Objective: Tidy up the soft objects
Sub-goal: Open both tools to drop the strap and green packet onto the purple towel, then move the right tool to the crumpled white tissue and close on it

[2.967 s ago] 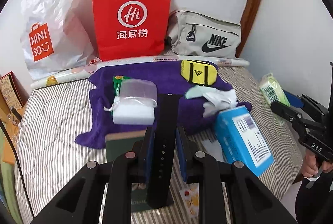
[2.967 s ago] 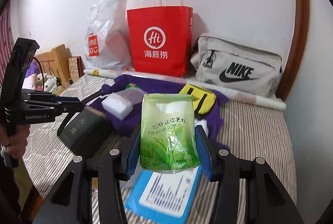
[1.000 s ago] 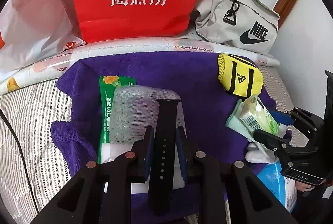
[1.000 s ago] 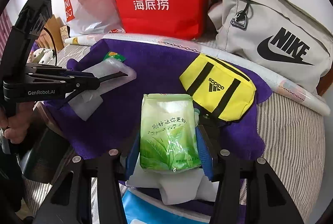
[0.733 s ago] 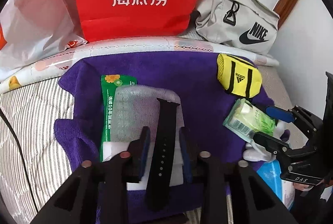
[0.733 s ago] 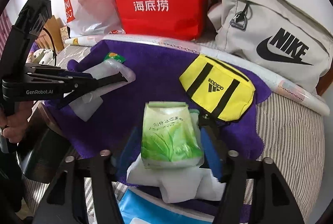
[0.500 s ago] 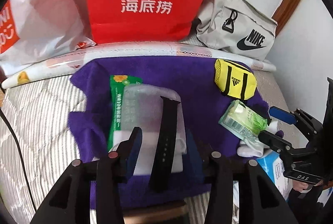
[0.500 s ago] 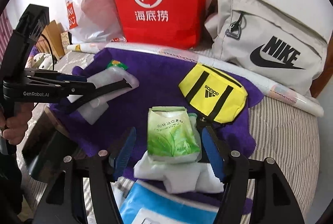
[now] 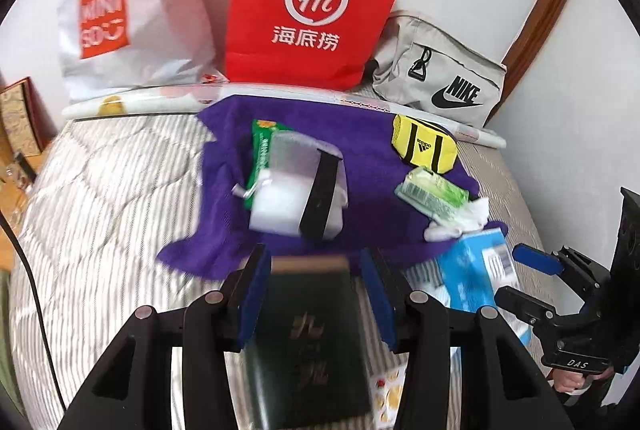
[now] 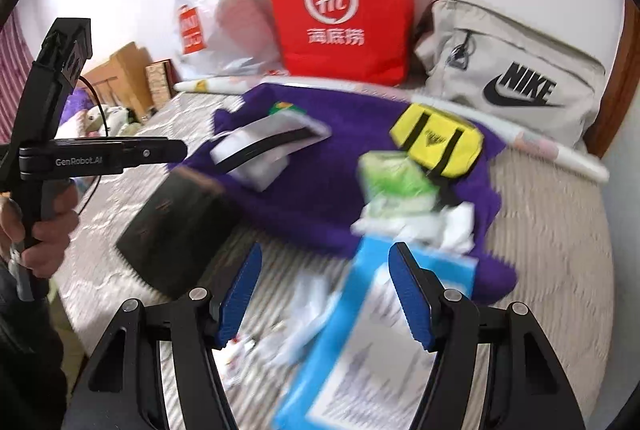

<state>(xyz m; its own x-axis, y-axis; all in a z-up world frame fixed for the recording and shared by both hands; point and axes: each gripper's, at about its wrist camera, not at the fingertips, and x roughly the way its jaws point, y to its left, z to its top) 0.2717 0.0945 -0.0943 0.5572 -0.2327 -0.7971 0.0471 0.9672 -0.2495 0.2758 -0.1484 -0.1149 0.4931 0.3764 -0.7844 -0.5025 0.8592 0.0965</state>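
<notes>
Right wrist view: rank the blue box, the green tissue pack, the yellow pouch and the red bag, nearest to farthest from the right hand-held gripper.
1. Blue box, under the right hand-held gripper.
2. Green tissue pack, just ahead.
3. Yellow pouch, beyond it, slightly right.
4. Red bag, against the wall.

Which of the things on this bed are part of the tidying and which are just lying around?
Part of the job: black strap, green tissue pack, yellow pouch, purple towel.

Just lying about: red bag, Nike bag, dark book, blue box.
</notes>
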